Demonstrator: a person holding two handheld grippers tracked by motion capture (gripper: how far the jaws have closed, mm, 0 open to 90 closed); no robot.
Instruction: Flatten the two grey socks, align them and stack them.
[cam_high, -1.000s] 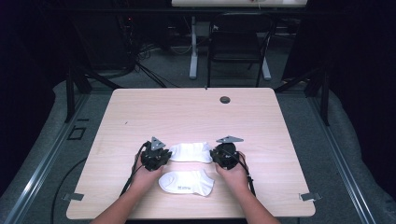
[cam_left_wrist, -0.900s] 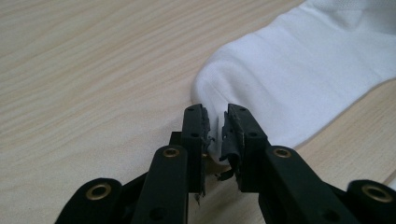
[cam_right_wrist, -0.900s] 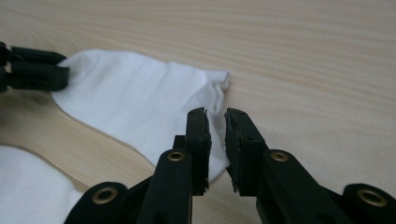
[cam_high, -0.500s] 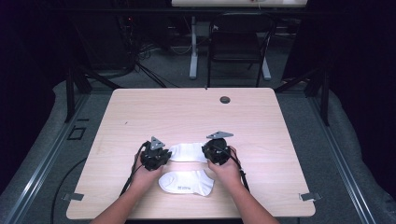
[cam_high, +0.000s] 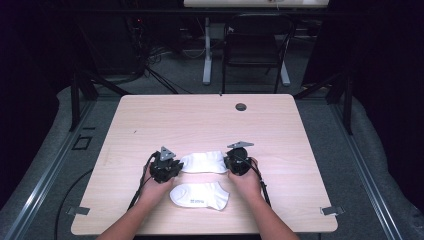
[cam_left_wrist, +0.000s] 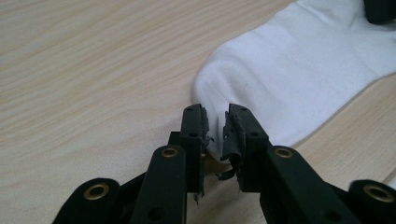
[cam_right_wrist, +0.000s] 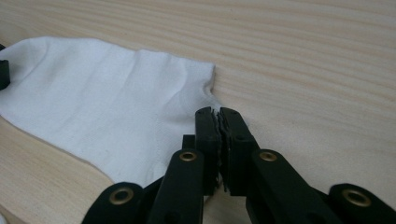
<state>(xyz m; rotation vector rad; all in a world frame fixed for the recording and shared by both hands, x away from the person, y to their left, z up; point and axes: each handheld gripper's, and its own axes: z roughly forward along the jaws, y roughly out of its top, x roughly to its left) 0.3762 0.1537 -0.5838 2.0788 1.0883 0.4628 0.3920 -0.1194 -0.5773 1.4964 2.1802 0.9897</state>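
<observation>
Between the jaws of the left tongs (cam_left_wrist: 215, 135) sits the rounded toe end of the far sock (cam_left_wrist: 299, 79), with the jaws still a little apart and the cloth only loosely caught, so I would not call this a firm grip yet. At the other end the right tongs (cam_right_wrist: 219, 126) are pressed together on the hem of the same sock, near its open cuff (only a thin edge of fabric seems to lie between the pads). From above, the far sock (cam_high: 202, 162) lies flat on the desk (cam_high: 200, 125), stretched left to right between the left tongs (cam_high: 172, 167) and the right tongs (cam_high: 232, 162). A second sock (cam_high: 200, 195) lies just nearer the person, between the two hands and apart from the far one.

The step in hand looks like taking the far sock by both ends, perhaps to lay it on the near one. To do it well, the left jaws should close fully on the toe before anything rises, and they should take both layers of cloth, not just the top skin. The right hold is shallow, so a slightly deeper bite would be safer. Then both ends should rise together and level, with light tension to keep the sock flat. Keep clear of the near sock while lifting, so it is not dragged out of place.
</observation>
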